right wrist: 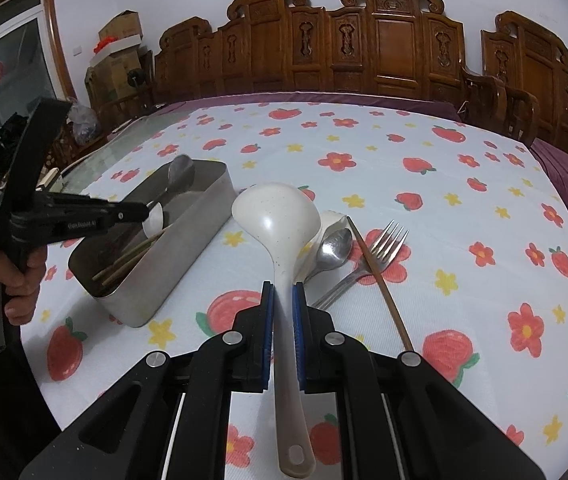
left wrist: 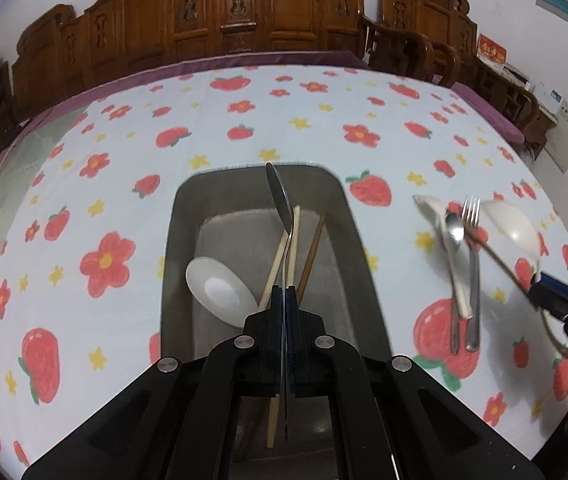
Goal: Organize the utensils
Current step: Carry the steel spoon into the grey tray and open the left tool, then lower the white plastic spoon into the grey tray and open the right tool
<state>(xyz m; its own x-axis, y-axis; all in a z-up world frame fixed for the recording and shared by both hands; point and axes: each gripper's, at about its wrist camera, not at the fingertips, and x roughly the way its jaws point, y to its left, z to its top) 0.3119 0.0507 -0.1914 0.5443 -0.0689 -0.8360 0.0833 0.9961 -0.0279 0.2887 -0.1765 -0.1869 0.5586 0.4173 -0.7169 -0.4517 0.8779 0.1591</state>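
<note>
My left gripper (left wrist: pixel 285 290) is shut on a metal spoon (left wrist: pixel 279 196) and holds it over the grey metal tray (left wrist: pixel 348 216). In the tray lie a white ceramic spoon (left wrist: pixel 220 290) and several chopsticks (left wrist: pixel 293 248). My right gripper (right wrist: pixel 283 286) is shut on the handle of a white ladle (right wrist: pixel 278 216), just above the cloth. To its right on the cloth lie a metal spoon (right wrist: pixel 334 248), a fork (right wrist: pixel 380 256), a brown chopstick (right wrist: pixel 380 284) and a white ceramic spoon (right wrist: pixel 330 220), partly hidden by the ladle. The left gripper also shows in the right wrist view (right wrist: pixel 146 212) over the tray (right wrist: pixel 200 216).
The table carries a white cloth with a strawberry and flower print (left wrist: pixel 104 264). Carved wooden chairs (right wrist: pixel 384 40) stand along the far edge. A purple cloth (right wrist: pixel 564 176) edges the table at the right.
</note>
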